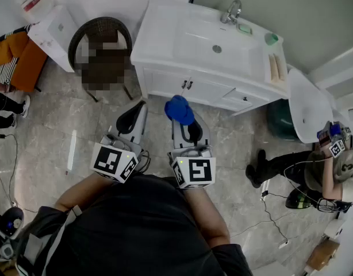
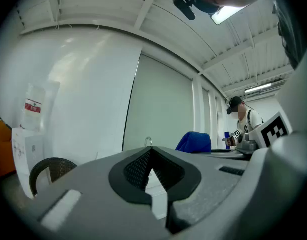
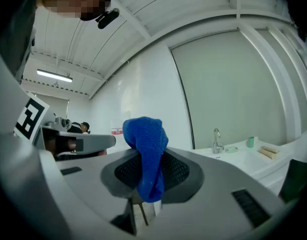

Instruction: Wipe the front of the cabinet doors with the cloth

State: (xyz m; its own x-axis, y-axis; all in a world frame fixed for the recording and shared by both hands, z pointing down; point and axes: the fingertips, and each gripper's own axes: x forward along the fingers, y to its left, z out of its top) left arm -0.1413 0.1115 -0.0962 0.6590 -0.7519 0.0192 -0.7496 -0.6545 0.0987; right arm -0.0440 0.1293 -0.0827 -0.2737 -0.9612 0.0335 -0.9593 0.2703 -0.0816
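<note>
The white vanity cabinet (image 1: 165,82) stands ahead of me, its two doors shut with small dark handles (image 1: 187,85) at the middle. A blue cloth (image 1: 178,109) bunches out of my right gripper (image 1: 182,119), which is shut on it just short of the doors, raised off the floor. In the right gripper view the cloth (image 3: 146,149) hangs between the dark pads (image 3: 181,171). My left gripper (image 1: 142,103) is beside it on the left, shut with nothing in it, its pads (image 2: 136,169) meeting at the tip. The cloth (image 2: 194,141) also shows in the left gripper view.
The vanity top (image 1: 165,33) carries a sink and faucet (image 1: 231,10). A dark wicker chair (image 1: 79,36) and a white box (image 1: 53,30) stand to the left. A seated person (image 1: 314,168) with cables on the floor is at the right, beside a white panel (image 1: 306,105).
</note>
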